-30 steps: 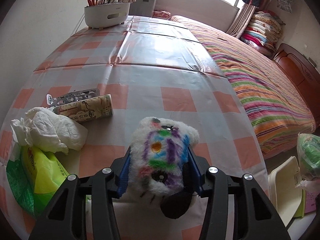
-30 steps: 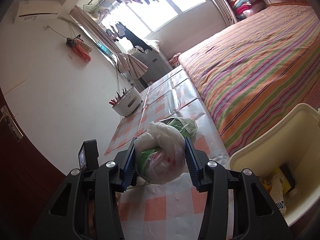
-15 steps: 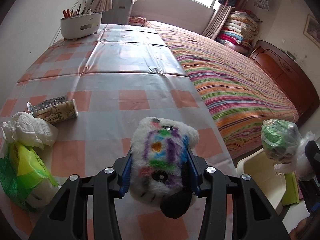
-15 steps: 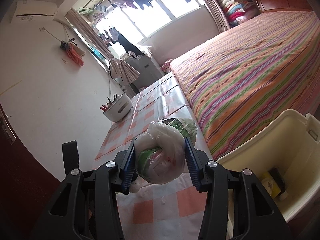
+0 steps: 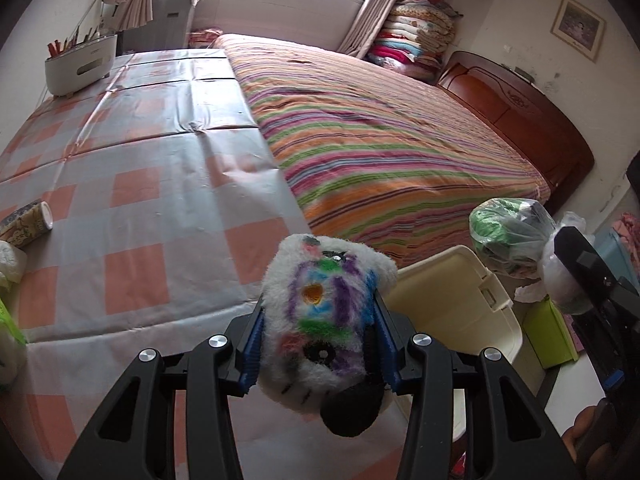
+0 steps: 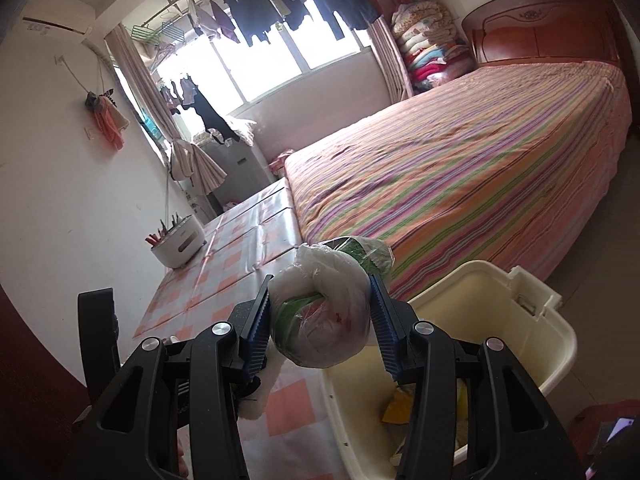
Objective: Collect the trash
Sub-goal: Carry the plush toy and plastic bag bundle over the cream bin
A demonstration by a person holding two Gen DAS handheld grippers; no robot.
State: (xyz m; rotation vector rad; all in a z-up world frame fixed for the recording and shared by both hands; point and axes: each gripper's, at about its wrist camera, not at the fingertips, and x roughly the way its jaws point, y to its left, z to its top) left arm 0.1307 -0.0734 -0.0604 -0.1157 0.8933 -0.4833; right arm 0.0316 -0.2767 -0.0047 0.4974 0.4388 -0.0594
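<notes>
My left gripper point(image 5: 318, 344) is shut on a fluffy white plush toy point(image 5: 324, 320) with colourful stripes and a black nose, held over the table's near right edge beside the cream bin point(image 5: 452, 304). My right gripper point(image 6: 320, 320) is shut on a knotted clear plastic bag of green and white trash point(image 6: 324, 316), held above the left rim of the cream bin point(image 6: 520, 320), which has yellow scraps inside. The bag also shows in the left wrist view point(image 5: 516, 240), above the bin's right side.
A checked orange and grey tablecloth point(image 5: 140, 208) covers the table. A drink carton point(image 5: 26, 224), white crumpled paper point(image 5: 10, 264) and a green bag point(image 5: 8, 332) lie at its left edge. A white utensil holder point(image 5: 78, 66) stands far back. A striped bed point(image 5: 384, 128) lies right.
Both grippers have swung right toward the bin with their loads. The bin now fills more of both views, and the table trash has slid to the left edge.
</notes>
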